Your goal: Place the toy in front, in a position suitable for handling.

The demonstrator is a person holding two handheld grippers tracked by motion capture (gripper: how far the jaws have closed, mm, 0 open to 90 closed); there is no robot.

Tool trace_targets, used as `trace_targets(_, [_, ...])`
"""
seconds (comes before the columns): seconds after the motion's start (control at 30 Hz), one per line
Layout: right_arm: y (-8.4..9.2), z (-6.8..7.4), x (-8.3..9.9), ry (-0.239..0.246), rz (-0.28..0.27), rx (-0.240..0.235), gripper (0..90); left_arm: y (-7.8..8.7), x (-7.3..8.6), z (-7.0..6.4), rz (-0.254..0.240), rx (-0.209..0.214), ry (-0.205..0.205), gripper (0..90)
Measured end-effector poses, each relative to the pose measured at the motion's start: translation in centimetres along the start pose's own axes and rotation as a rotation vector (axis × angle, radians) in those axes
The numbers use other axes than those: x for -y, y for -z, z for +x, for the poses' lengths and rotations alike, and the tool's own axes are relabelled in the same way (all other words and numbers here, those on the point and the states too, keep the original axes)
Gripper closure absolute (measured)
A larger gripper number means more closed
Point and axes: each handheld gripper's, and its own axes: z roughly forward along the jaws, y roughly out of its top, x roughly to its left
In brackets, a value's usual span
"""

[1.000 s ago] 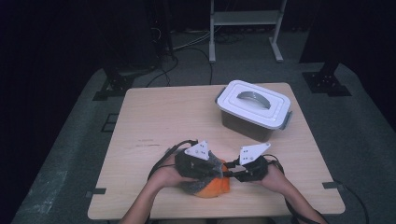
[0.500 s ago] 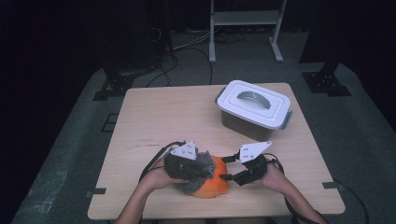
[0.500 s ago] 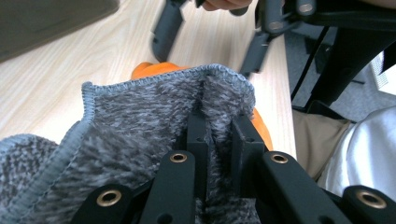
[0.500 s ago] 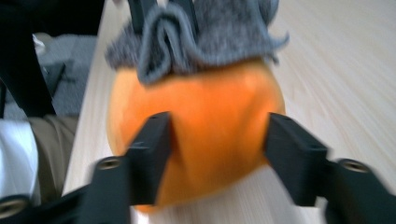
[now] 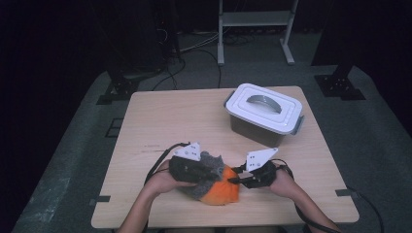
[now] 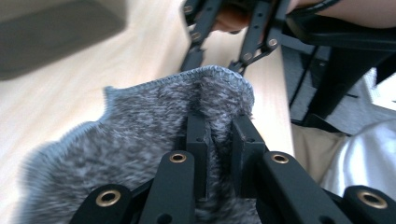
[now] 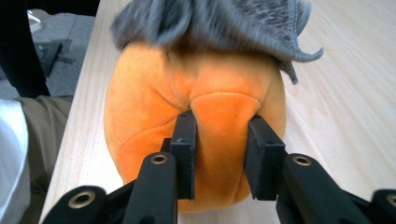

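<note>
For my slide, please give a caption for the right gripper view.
Right tongs pinch a fold of the orange plush under a grey fuzzy cloth.

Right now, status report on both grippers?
Left gripper pinching grey fuzzy cloth. Right gripper clamped on orange plush toy. Lidded white box apart.

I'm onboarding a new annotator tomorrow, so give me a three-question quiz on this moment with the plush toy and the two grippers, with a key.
1. True or false: the white lid of the storage box is off.
2. Which does the left gripper pinch? A) the orange plush B) the grey fuzzy cloth C) the box's handle
3. Fill in: the right gripper is closed on a fold of the ______ plush.

Key
1. False; the lid sits on the box.
2. B
3. orange
</note>
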Motion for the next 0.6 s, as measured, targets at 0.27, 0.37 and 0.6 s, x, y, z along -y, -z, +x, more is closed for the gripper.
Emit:
trace_targets(0.27, [1.4,-0.2,0.4,0.003,0.003,0.048,58.8,-0.3,0.7,0.7,0.014,-0.008,0.03,79.6])
trace_targets(0.37, [1.5,-0.5,0.3,-0.058,-0.022,0.014,39.0,-1.6,1.2,0.5,0.04,0.017,0.032,79.6])
trace_targets(0.6, [1.1,-1.4,0.0,-0.137,-0.063,-0.064,25.4,-2.1,1.5,-0.1,0.058,0.076,0.011,79.1])
